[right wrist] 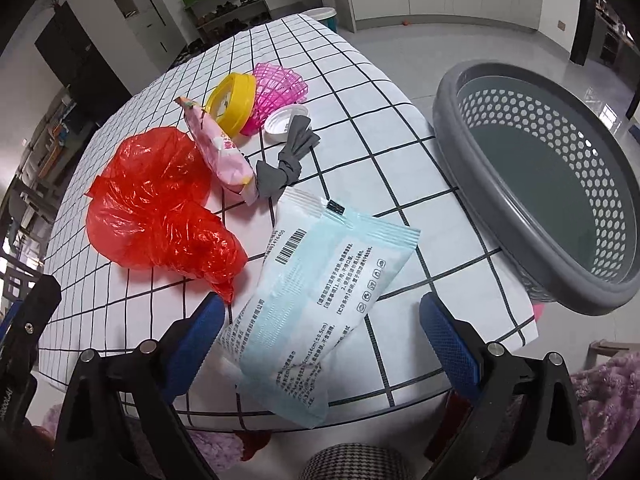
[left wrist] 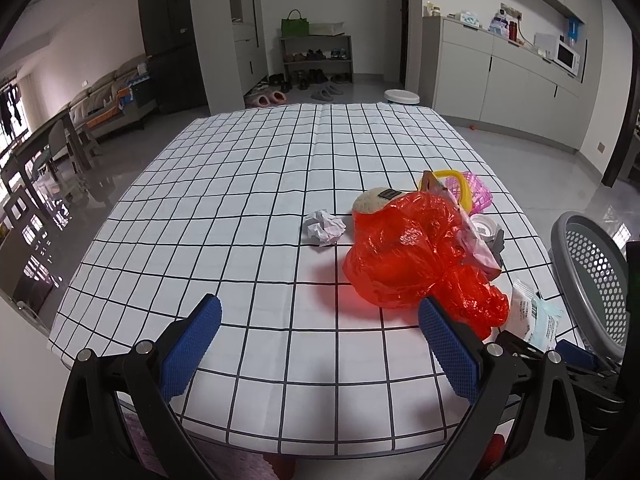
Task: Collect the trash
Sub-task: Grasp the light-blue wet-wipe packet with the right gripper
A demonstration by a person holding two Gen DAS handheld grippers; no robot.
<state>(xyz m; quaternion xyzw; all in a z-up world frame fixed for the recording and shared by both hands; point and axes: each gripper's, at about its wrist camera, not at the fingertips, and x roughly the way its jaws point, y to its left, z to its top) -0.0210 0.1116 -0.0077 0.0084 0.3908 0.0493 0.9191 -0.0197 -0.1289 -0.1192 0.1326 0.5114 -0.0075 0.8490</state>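
Note:
A red plastic bag (left wrist: pixel 416 256) lies crumpled on the checked tablecloth (left wrist: pixel 260 184), just ahead and right of my open, empty left gripper (left wrist: pixel 320 340). A crumpled paper ball (left wrist: pixel 323 227) sits left of the bag. My right gripper (right wrist: pixel 320 344) is open, its jaws on either side of a pale blue wipes packet (right wrist: pixel 320 292) at the table's near edge. The red bag also shows in the right wrist view (right wrist: pixel 160 208), with a pink snack wrapper (right wrist: pixel 220 152), grey cloth knot (right wrist: pixel 288 156), white lid (right wrist: pixel 286 118), yellow lid (right wrist: pixel 232 102) and pink mesh basket (right wrist: pixel 280 88) behind.
A grey perforated basket (right wrist: pixel 480 184) stands off the table's right edge; it also shows in the left wrist view (left wrist: pixel 588 276). A beige round thing (left wrist: pixel 372 200) sits behind the red bag. Cabinets, a shoe rack and a sofa lie beyond the table.

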